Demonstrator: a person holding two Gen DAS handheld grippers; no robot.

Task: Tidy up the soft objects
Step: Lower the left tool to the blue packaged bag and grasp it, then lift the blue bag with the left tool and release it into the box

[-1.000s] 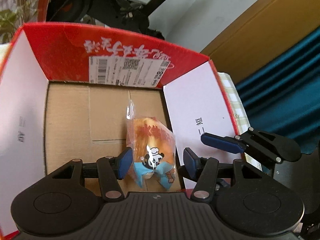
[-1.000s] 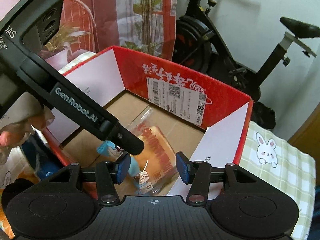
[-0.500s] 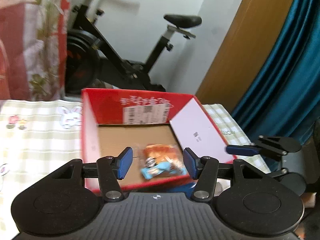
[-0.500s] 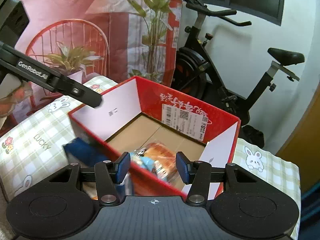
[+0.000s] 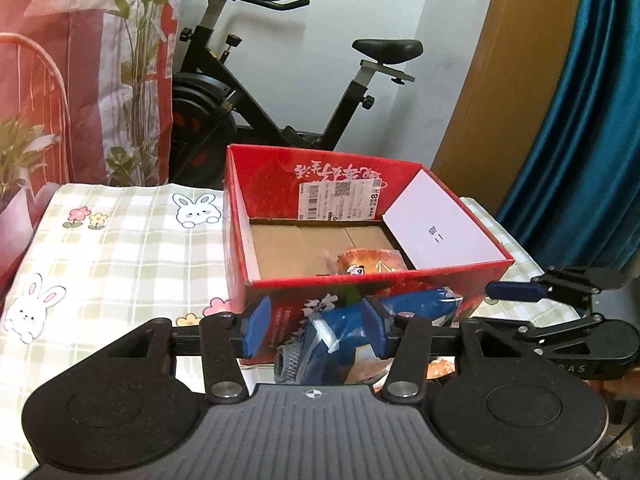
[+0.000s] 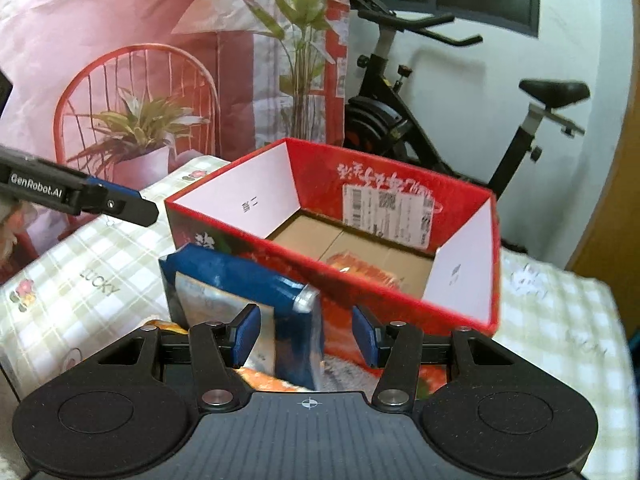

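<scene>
Fingers (image 5: 256, 330) spread, empty, blue packet (image 6: 240, 280) beneath

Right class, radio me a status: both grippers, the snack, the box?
Both grippers open, empty. Bread snack inside red box. Blue packet waits outside, in front.

A clear-wrapped orange bread packet (image 5: 366, 265) with a panda print is lying on the cardboard floor of the open red box (image 5: 360, 292), toward its near right corner. A blue foil pouch (image 6: 240, 300) is standing just outside, leaning against the box's near wall.
</scene>
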